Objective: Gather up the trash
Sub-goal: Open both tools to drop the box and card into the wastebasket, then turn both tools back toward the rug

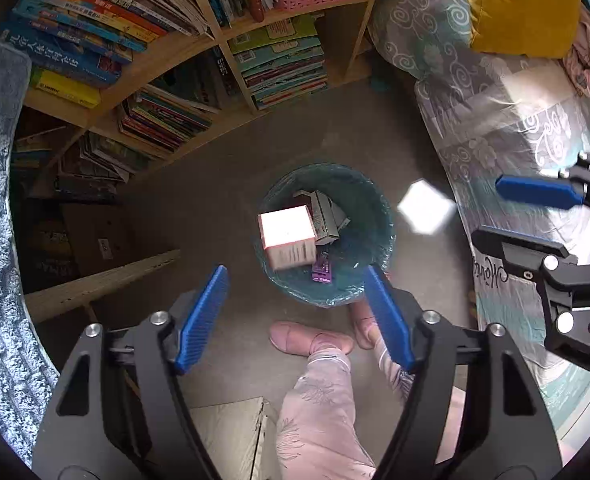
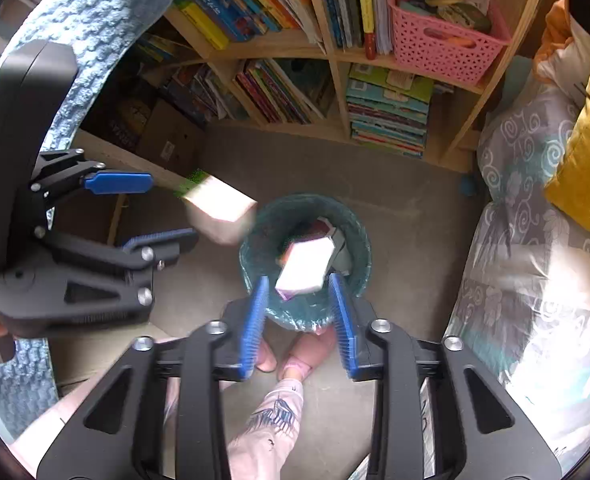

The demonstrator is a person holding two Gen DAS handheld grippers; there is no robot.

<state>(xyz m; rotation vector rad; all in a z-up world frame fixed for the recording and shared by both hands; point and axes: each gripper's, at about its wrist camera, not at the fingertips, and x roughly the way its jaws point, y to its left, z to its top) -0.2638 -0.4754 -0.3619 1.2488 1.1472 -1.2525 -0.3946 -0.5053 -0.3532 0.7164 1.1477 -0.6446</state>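
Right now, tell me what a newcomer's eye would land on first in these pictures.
Two bright, motion-blurred boxes stand out. A pink-edged box sits over the teal-lined bin at floor centre, beneath the open left gripper. A white box is loose just beyond the open right gripper. Behind them, a crammed bookshelf holds a pink basket.

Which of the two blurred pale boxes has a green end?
The box left of the teal bin; the other box, over the bin, shows no green.
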